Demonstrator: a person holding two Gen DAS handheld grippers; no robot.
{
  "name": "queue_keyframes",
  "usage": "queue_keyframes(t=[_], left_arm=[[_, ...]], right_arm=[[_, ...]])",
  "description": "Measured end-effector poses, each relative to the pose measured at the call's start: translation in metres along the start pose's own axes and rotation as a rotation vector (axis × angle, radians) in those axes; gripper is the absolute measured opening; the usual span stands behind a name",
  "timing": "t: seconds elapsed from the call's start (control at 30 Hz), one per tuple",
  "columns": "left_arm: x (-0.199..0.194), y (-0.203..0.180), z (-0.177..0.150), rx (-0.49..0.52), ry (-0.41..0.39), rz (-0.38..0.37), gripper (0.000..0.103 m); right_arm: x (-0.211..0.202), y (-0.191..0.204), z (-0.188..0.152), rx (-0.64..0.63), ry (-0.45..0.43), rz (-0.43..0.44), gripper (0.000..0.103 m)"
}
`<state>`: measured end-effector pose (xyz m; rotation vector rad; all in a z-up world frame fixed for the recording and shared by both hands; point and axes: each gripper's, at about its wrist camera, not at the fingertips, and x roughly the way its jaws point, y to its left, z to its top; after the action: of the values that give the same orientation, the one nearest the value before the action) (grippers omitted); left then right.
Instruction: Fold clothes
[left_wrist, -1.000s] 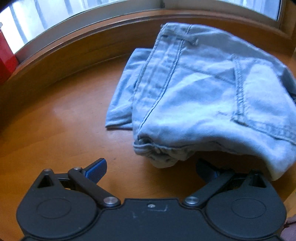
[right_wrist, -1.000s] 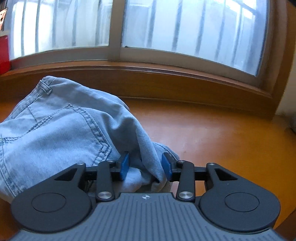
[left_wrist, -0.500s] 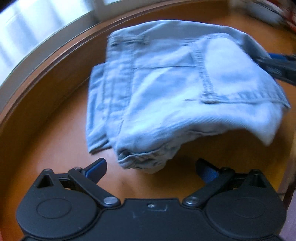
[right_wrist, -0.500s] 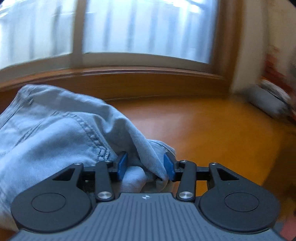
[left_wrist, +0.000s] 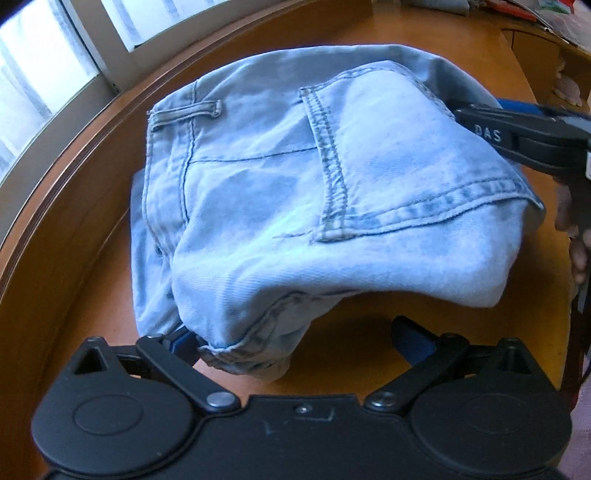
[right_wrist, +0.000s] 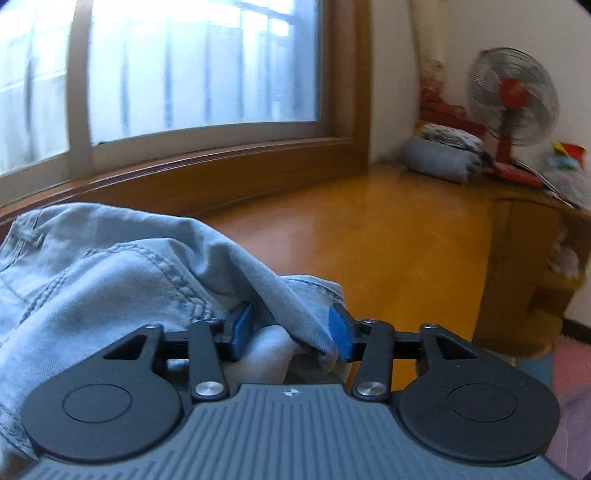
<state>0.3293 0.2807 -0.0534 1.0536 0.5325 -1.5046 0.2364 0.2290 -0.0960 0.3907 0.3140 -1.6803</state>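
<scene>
Jeans (left_wrist: 295, 206), pale denim folded into a soft, fairly heavy bundle, lie on the wooden counter (left_wrist: 74, 236) by the window. Left gripper (left_wrist: 291, 341): fingers spread around the near hem. Right gripper (right_wrist: 291, 328): fingers just opening, cloth between them. Thick seamed edges likely offer the firmest hold.

1. The left hand-held gripper (left_wrist: 295, 338) points steeply down at the counter (left_wrist: 85, 266), its jaws spread wide; its left blue pad touches the near corner of the folded jeans (left_wrist: 295, 192), its right pad stands clear.
2. The right hand-held gripper (right_wrist: 291, 328) points slightly below level, and its jaws have just been opening (a fold of the jeans lies loosely between the blue pads).
3. In the left wrist view, the right hand-held gripper reaches in from the right edge, with fingers (left_wrist: 576, 243) of the person's hand behind it.
</scene>
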Motion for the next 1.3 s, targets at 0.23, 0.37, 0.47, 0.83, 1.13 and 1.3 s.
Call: queue_keyframes(t=[0.23, 0.37, 0.47, 0.83, 1.13, 1.3], left_arm=[[-0.028, 0.011, -0.037, -0.097, -0.031, -0.023, 0.103], [-0.054, 0.009, -0.058, -0.106, -0.068, -0.062, 0.103], [-0.08, 0.006, -0.059, -0.122, -0.105, -0.152, 0.103], [-0.091, 0.026, -0.04, -0.175, -0.177, -0.15, 0.103], [-0.062, 0.058, -0.042, -0.349, -0.131, -0.085, 0.103], [-0.059, 0.051, -0.048, -0.433, -0.092, 0.015, 0.103]], right_arm=[[-0.002, -0.017, -0.005, 0.133, 0.052, -0.039, 0.072], [-0.014, -0.019, 0.0, 0.105, 0.06, -0.027, 0.072], [-0.03, -0.021, 0.01, 0.06, 0.064, 0.046, 0.072], [-0.135, -0.039, 0.069, -0.25, 0.014, 0.274, 0.075], [-0.142, -0.056, 0.112, -0.461, 0.122, 0.415, 0.082], [-0.118, -0.023, 0.081, -0.571, 0.13, 0.658, 0.082]])
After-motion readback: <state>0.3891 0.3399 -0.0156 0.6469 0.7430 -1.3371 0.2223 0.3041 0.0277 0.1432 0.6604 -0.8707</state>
